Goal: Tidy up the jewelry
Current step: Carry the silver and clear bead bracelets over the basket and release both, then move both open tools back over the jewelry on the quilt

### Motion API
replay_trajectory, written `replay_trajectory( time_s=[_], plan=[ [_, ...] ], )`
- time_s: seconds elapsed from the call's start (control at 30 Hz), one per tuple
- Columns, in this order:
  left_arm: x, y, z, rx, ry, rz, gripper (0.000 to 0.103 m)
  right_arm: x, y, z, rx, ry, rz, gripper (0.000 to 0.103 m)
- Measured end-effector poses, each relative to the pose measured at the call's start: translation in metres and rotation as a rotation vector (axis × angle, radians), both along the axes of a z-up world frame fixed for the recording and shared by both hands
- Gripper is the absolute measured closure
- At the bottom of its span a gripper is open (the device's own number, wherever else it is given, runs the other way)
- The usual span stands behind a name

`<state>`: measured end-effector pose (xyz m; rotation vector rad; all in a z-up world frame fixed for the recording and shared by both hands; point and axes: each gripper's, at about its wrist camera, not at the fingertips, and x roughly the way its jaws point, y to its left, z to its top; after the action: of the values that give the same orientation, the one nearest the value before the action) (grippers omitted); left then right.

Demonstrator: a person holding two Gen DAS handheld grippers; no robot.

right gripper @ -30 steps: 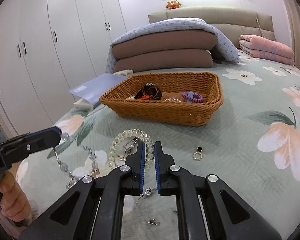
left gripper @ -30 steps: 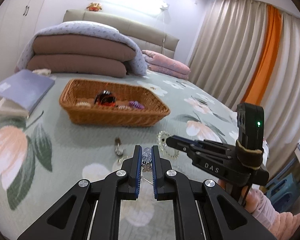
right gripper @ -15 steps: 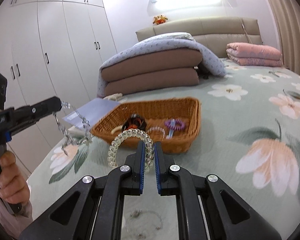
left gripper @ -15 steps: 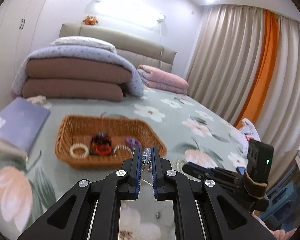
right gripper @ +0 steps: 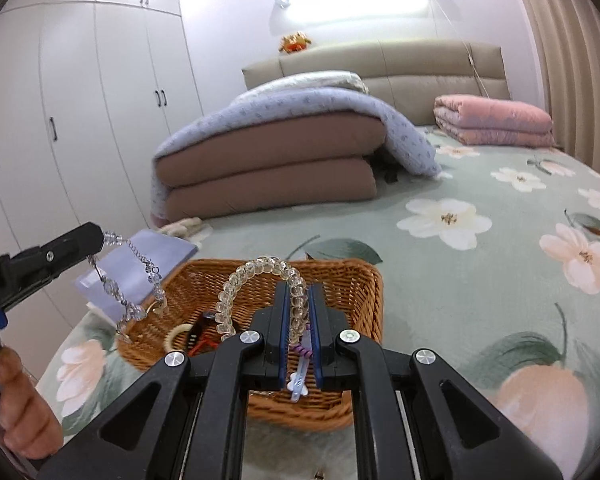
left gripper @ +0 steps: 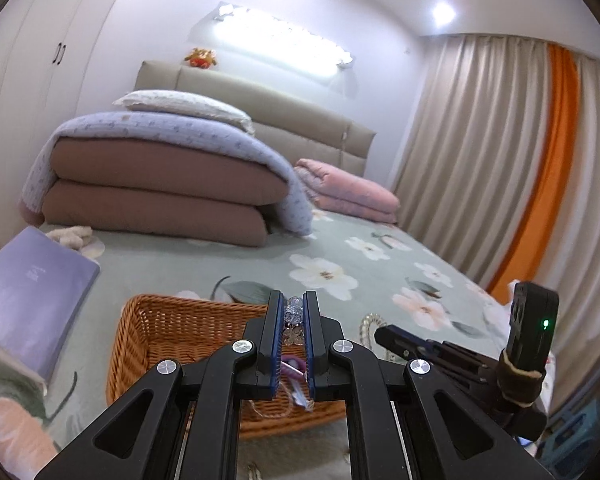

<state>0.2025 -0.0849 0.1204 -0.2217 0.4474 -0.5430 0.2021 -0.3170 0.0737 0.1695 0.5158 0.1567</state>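
Observation:
A wicker basket sits on the floral bedspread and holds hair ties and bangles. My left gripper is shut on a crystal bead chain, which dangles over the basket's left rim in the right wrist view. My right gripper is shut on a clear beaded bracelet and holds it above the basket. The right gripper's tip also shows in the left wrist view, with the bracelet at it.
A purple book lies left of the basket. Folded brown and lilac quilts and a pink blanket are stacked at the headboard. Curtains hang at the right. A small piece of jewelry lies on the bedspread below my left gripper.
Both grippers have lifted their jewelry off the bedspread and moved forward over the basket. The basket now lies just under the fingertips.

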Motion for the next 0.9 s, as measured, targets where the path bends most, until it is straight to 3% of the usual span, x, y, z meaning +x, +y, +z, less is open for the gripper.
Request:
replay_trajectory(
  time_s=[0.17, 0.33, 0.53, 0.9],
  plan=[
    [0.021, -0.004, -0.035, 0.041, 0.044, 0.013, 0.094, 0.019, -0.007, -0.038, 0.035, 0.066, 0.014, 0.092],
    [0.038, -0.008, -0.06, 0.082, 0.096, 0.031, 0.094, 0.026, -0.008, -0.05, 0.033, 0.116, 0.023, 0.092],
    [0.038, -0.017, -0.068, 0.129, 0.096, 0.039, 0.094, 0.028, -0.006, -0.06, 0.033, 0.15, 0.042, 0.092],
    [0.05, -0.009, -0.08, 0.12, 0.146, 0.054, 0.094, 0.031, -0.005, -0.066, 0.038, 0.173, 0.057, 0.092]
  ],
)
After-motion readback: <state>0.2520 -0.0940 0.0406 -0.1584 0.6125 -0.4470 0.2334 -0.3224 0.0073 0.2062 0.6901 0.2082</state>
